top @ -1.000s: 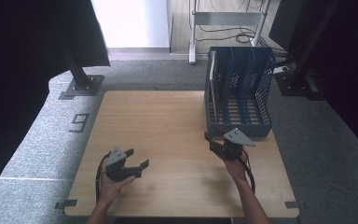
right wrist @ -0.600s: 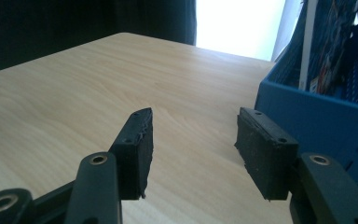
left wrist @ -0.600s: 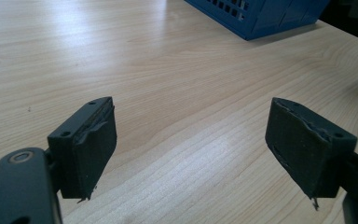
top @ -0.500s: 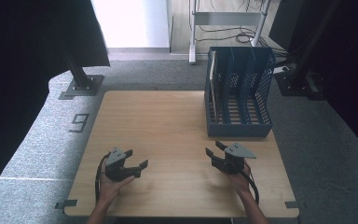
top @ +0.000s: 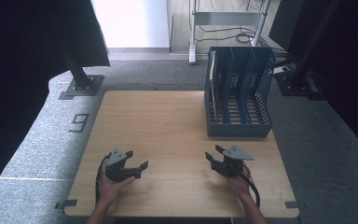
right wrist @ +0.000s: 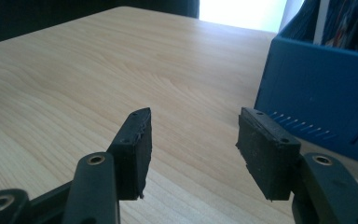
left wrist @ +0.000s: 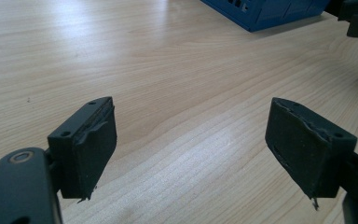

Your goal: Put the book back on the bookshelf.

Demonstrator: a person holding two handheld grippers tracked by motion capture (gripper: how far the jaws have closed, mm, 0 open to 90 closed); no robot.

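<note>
The blue perforated plastic file rack (top: 237, 100) with upright dividers stands at the far right of the light wooden table (top: 168, 121). The right gripper (top: 220, 158), jaws apart and empty, has dropped back from the rack. The left gripper (top: 137, 161) rests unchanged, likewise released.

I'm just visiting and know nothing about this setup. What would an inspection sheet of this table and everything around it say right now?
Surface: wooden table, bare in the middle.
Job's things: blue file rack at the far right, upright, something pale in its leftmost slot.
Clutter: nothing seen.
Grippers: left gripper and right gripper low over the near edge, jaws open, nothing between them.
Cables: a black cable trails from the right gripper; more lie on the floor behind.
Surroundings: grey carpet, a floor marking like a 9, black stand base.
</note>
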